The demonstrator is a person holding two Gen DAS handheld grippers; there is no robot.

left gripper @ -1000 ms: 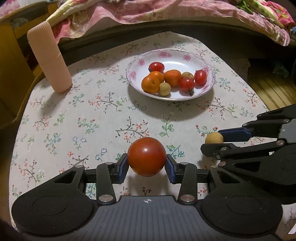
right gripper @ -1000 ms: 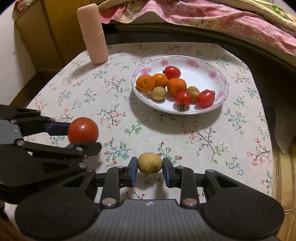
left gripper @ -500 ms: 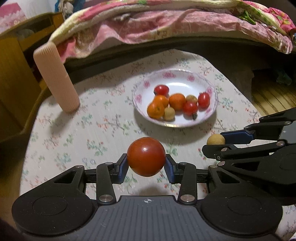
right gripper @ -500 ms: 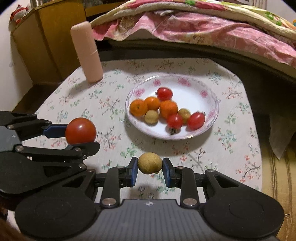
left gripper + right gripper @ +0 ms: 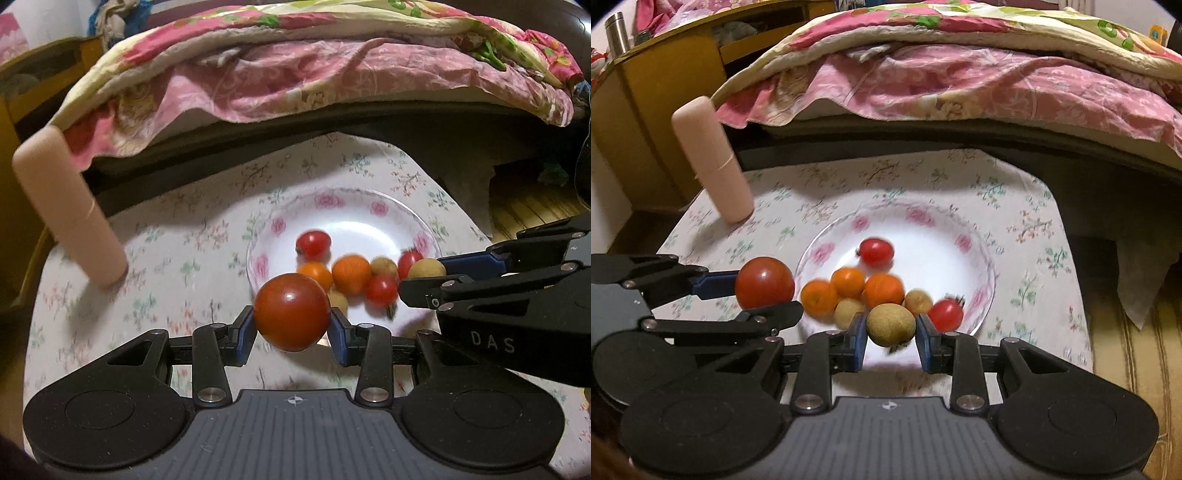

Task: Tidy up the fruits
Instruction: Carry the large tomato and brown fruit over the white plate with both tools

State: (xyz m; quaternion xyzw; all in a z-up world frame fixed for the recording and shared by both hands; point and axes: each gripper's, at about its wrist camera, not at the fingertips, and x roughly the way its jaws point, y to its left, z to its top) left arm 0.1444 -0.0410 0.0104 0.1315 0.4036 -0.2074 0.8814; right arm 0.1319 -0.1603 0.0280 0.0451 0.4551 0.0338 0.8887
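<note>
Here the big red tomato (image 5: 291, 312) is clamped between the pads of the left tongs (image 5: 292, 328), lifted off the desk (image 5: 166, 258) and held at the near-left edge of the flowered plate (image 5: 369, 206). It is gripped at its widest part, prob. so that it cannot slip out. The small tan fruit (image 5: 891, 325) is pinched in the same way by the right tongs (image 5: 891, 341), over the near rim of the plate. Both are carried side by side, just apart, w/ no contact seen. In the plate, oranges (image 5: 882, 291), cherry tomatoes (image 5: 876, 252) and more tan fruits are already collected, so the two held pieces are likely meant to join them. A pink bottle (image 5: 713, 158) is left standing at the far-left corner of the desk, well apart. The background is blurred.
</note>
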